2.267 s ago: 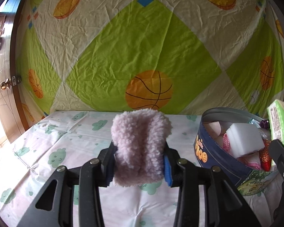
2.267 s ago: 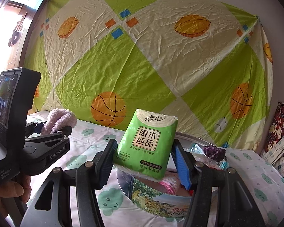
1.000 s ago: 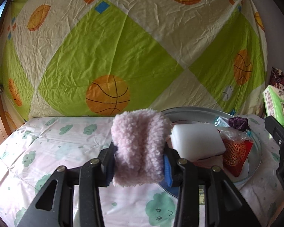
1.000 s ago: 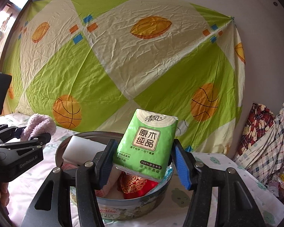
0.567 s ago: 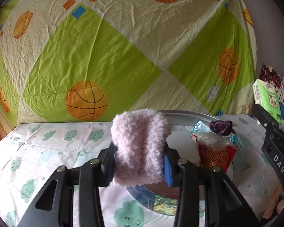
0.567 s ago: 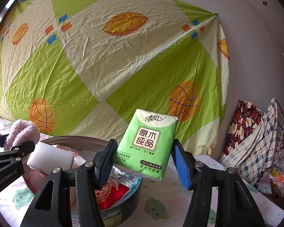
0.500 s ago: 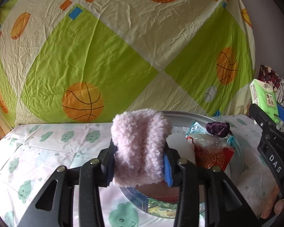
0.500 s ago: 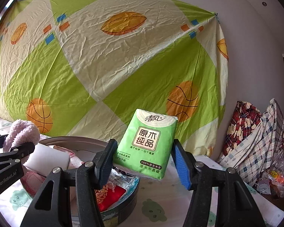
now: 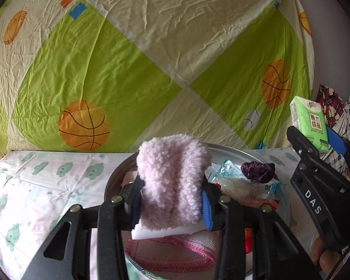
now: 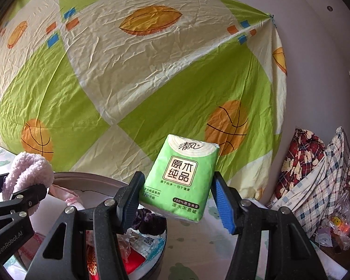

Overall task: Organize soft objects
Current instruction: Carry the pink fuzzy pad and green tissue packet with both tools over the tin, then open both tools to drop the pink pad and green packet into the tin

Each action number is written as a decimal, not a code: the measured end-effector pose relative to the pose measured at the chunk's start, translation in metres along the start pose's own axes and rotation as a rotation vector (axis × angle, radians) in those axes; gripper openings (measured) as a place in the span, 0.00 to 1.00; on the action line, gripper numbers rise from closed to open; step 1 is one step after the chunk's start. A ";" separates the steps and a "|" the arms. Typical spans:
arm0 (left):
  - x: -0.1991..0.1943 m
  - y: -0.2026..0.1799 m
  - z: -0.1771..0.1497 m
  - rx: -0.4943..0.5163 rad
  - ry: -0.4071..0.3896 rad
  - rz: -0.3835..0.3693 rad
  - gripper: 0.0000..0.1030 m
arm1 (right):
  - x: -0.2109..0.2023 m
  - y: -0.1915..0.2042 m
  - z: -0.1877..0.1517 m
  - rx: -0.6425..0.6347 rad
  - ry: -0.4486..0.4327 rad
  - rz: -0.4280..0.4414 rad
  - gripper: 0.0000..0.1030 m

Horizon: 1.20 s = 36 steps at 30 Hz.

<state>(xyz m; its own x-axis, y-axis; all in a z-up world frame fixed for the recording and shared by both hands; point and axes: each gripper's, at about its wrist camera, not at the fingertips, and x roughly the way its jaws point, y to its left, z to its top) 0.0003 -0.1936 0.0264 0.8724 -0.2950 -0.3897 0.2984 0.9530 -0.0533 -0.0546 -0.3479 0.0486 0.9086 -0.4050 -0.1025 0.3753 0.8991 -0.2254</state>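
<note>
My left gripper (image 9: 172, 200) is shut on a fluffy pink cloth (image 9: 172, 182) and holds it above a round metal tin (image 9: 284, 200). The tin holds a white sponge (image 9: 165, 233), a pink knitted cloth (image 9: 170, 249), a red packet, a clear bag (image 9: 242, 189) and a dark purple scrunchie (image 9: 257, 171). My right gripper (image 10: 177, 200) is shut on a green tissue pack (image 10: 180, 177) and holds it in the air above the tin's right edge (image 10: 162, 245). The pack also shows at the right of the left wrist view (image 9: 309, 123). The pink cloth shows at the left of the right wrist view (image 10: 28, 170).
A green and cream sheet with basketballs (image 9: 151, 58) hangs behind the bed. The bed cover (image 9: 35, 186) is white with green clouds. Plaid bedding (image 10: 315, 170) and plastic bags (image 10: 338, 224) are piled at the far right.
Both grippers have moved right with their loads. The left one, with the pink cloth, now sits over the tin; the tissue pack has passed to the tin's right side.
</note>
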 end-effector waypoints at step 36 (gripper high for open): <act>0.082 0.012 0.027 -0.021 0.317 0.083 0.38 | 0.125 0.048 0.003 0.205 0.601 0.424 0.59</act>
<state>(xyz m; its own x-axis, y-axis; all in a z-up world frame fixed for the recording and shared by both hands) 0.0856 -0.2084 0.0186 0.7285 -0.1825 -0.6602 0.2202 0.9751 -0.0266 0.0781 -0.3546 0.0281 0.7488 0.0138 -0.6627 0.0964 0.9869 0.1295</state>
